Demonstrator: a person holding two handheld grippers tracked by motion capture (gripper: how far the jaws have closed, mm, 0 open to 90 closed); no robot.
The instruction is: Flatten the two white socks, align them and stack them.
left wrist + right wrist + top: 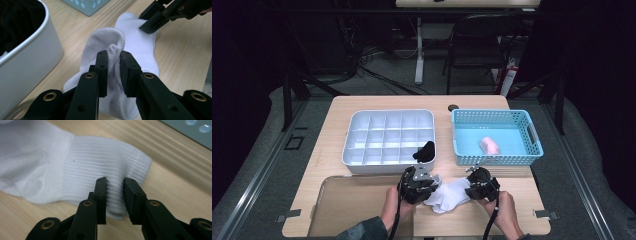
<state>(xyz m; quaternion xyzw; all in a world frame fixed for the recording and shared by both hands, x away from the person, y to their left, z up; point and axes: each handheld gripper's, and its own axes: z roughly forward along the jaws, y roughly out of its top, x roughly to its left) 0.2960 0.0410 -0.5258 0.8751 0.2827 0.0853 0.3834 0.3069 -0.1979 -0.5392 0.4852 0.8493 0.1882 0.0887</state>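
Observation:
A white sock (448, 196) lies on the wooden table near its front edge, between my two grippers. In the left gripper view, my left gripper (113, 53) is shut on a bunched fold of the sock (140, 50) near the toe end. In the right gripper view, my right gripper (115, 181) pinches the sock's ribbed cuff (100, 155) at its edge. From above, the left gripper (428, 192) holds the sock's left end and the right gripper (471, 190) its right end. The right gripper (150, 26) also appears far off in the left gripper view, on the cuff.
A white divided tray (389, 112) stands behind the left gripper, with a black cloth item (425, 151) in its front right corner. To the right stands a blue basket (497, 160) holding a pink object (490, 145). A clear flat tray (352, 200) lies at the front left.

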